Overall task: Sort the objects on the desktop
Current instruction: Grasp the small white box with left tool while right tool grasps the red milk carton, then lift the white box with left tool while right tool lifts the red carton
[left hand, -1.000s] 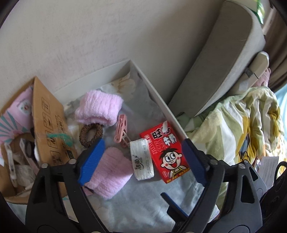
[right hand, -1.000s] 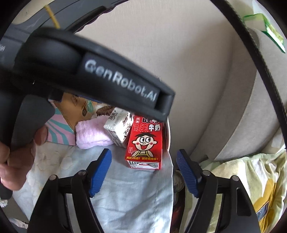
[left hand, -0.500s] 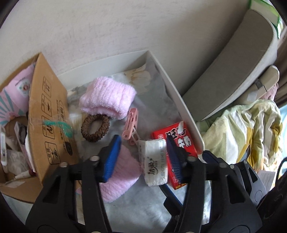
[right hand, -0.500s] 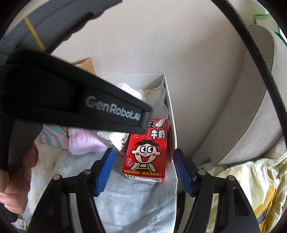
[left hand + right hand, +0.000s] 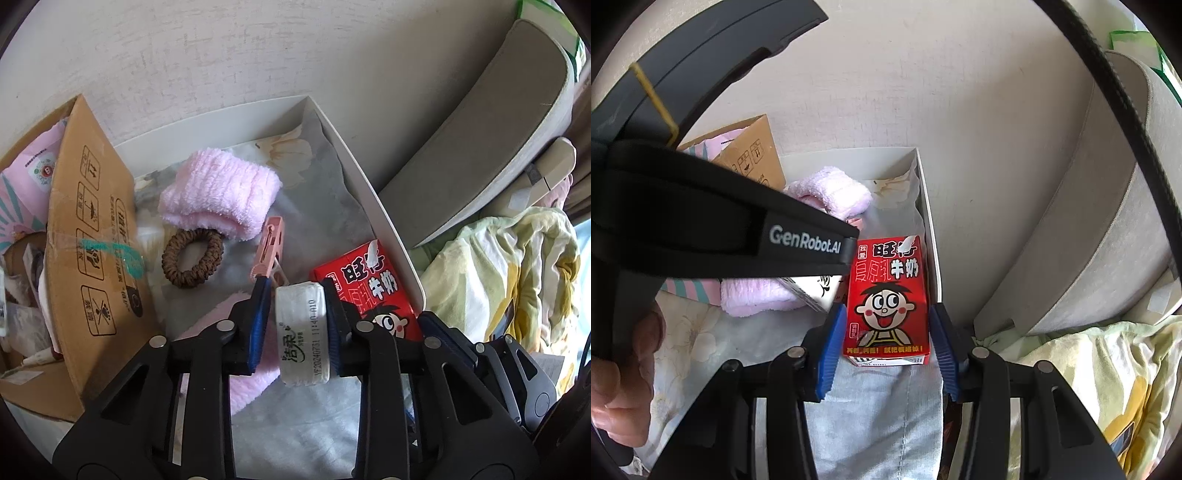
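Note:
A white tissue pack [image 5: 301,332] sits between the blue pads of my left gripper [image 5: 297,325]. Its jaws are closing and both pads touch the pack's sides. Just to its right lies a red milk carton [image 5: 365,291] with a cartoon face. In the right wrist view this carton [image 5: 888,295] lies between the pads of my right gripper [image 5: 886,347], whose jaws are closing, with slim gaps left at the sides. Everything rests on a grey cloth inside a white box [image 5: 369,192]. The left gripper's body [image 5: 720,221] hides most of the tissue pack in the right wrist view.
Also in the white box are a rolled pink towel [image 5: 221,192], a brown hair tie [image 5: 192,258], a pink clip [image 5: 269,247] and a second pink towel [image 5: 236,369]. A cardboard box [image 5: 92,240] stands left. A grey cushion [image 5: 480,147] and floral bedding [image 5: 517,266] lie right. A hand [image 5: 624,369] holds the left gripper.
The left jaws have narrowed from wide apart around towel and carton to touching the tissue pack. The right jaws have come in close beside the milk carton, which now fills the gap.

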A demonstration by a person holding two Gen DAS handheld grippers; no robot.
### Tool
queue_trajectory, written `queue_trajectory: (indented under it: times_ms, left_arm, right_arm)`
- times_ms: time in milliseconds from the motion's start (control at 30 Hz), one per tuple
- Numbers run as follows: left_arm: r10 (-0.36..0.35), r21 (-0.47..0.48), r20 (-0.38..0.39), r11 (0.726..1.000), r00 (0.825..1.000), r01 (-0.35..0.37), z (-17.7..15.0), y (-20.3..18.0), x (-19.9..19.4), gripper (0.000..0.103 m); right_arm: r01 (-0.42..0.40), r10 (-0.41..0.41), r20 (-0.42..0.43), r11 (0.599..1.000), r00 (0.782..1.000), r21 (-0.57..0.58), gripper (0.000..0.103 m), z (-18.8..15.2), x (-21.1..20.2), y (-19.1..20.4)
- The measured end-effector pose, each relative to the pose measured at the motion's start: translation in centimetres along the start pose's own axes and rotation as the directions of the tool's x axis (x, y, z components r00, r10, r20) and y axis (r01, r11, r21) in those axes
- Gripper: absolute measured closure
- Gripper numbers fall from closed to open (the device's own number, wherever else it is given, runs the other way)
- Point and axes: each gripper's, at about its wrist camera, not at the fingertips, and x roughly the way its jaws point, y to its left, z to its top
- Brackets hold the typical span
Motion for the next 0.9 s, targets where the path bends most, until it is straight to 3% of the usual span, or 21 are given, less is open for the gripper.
queue_trajectory:
  times_ms: [67, 100, 167, 533, 567, 600, 633, 900]
  left_arm:
    - [0.004, 0.000, 0.001, 1.000, 1.000, -0.004, 0.1, -0.2, 0.1, 0.084]
    - [0.006, -0.002, 0.002, 1.000, 1.000, -0.006, 0.1, -0.1, 0.1, 0.084]
    - [-0.002, -0.013, -0.003, 1.000, 1.000, 0.002, 0.1, 0.1, 0.1, 0.085]
    - [-0.004, -0.009, 0.039, 1.000, 0.999, 0.005, 0.5, 0.1, -2.1, 0.085]
    - [-0.006, -0.009, 0.049, 1.000, 0.999, 0.006, 0.6, 0.1, -2.6, 0.085]
    - [-0.007, -0.008, 0.057, 1.000, 0.998, 0.008, 0.7, 0.1, -3.0, 0.085]
    - [-0.008, -0.006, 0.066, 1.000, 0.998, 0.009, 0.8, 0.2, -3.5, 0.085]
    - [-0.010, -0.023, 0.105, 1.000, 0.994, 0.013, 1.1, 1.3, -5.9, 0.085]
  right_arm:
    - [0.004, -0.004, 0.001, 1.000, 1.000, 0.000, 0.061, 0.1, -0.1, 0.1]
    - [0.014, -0.014, 0.009, 1.000, 1.000, -0.001, 0.072, 0.2, -0.2, 0.1]
    - [0.018, -0.018, 0.009, 1.000, 1.000, 0.007, 0.079, 0.4, -0.4, 0.0]
    - [0.021, -0.022, 0.027, 0.999, 0.999, 0.042, 0.080, 0.4, -1.7, -0.6]
    - [0.017, -0.018, 0.031, 0.999, 0.999, 0.049, 0.082, 0.4, -2.0, -0.7]
    - [0.011, -0.013, 0.037, 0.998, 0.999, 0.055, 0.095, 0.5, -2.3, -0.8]
    - [0.003, -0.006, 0.040, 0.998, 0.999, 0.061, 0.098, 0.5, -2.6, -0.9]
    - [-0.043, 0.041, 0.014, 0.993, 0.999, 0.110, 0.097, 0.1, -2.5, -1.4]
